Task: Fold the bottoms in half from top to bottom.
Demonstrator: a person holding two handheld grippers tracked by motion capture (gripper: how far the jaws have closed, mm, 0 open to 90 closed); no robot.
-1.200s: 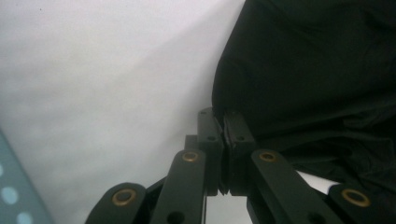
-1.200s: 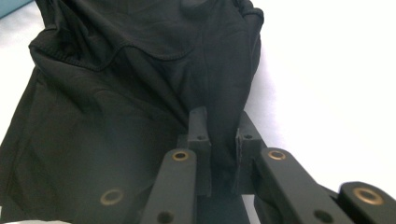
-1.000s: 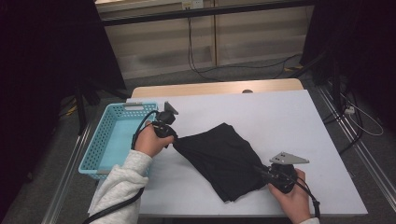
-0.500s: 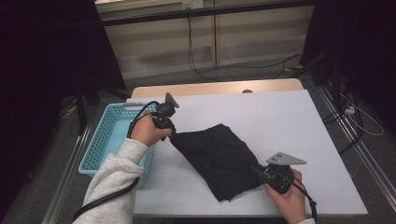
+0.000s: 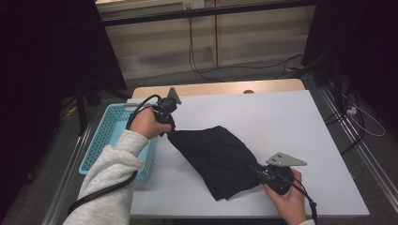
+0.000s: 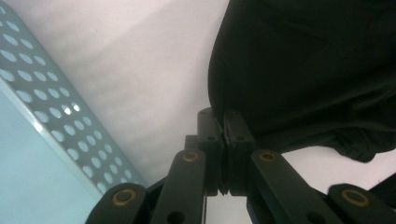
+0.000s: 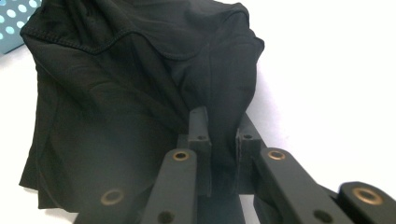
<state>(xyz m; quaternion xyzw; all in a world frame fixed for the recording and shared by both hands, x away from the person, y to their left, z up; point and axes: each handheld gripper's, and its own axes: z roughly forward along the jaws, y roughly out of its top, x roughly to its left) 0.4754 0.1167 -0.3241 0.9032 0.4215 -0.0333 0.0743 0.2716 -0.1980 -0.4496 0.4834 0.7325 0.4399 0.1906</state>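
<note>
A black cloth (image 5: 217, 158) lies crumpled across the middle of the white table (image 5: 281, 122). My left gripper (image 5: 169, 126) holds the cloth's far-left corner, next to the basket. In the left gripper view its jaws are pressed together (image 6: 223, 122) on the edge of the cloth (image 6: 303, 70). My right gripper (image 5: 259, 170) is at the cloth's near-right edge, close to the table's front. In the right gripper view its jaws (image 7: 219, 123) pinch a fold of the cloth (image 7: 116, 93).
A light blue perforated basket (image 5: 105, 136) sits at the table's left edge, beside my left hand; its wall (image 6: 46, 107) shows in the left gripper view and a corner (image 7: 14, 21) in the right. Dark stands and cables surround the table on the floor.
My left gripper has moved a little toward the far side with the cloth corner, pulling the cloth tighter. The right gripper has barely moved.
</note>
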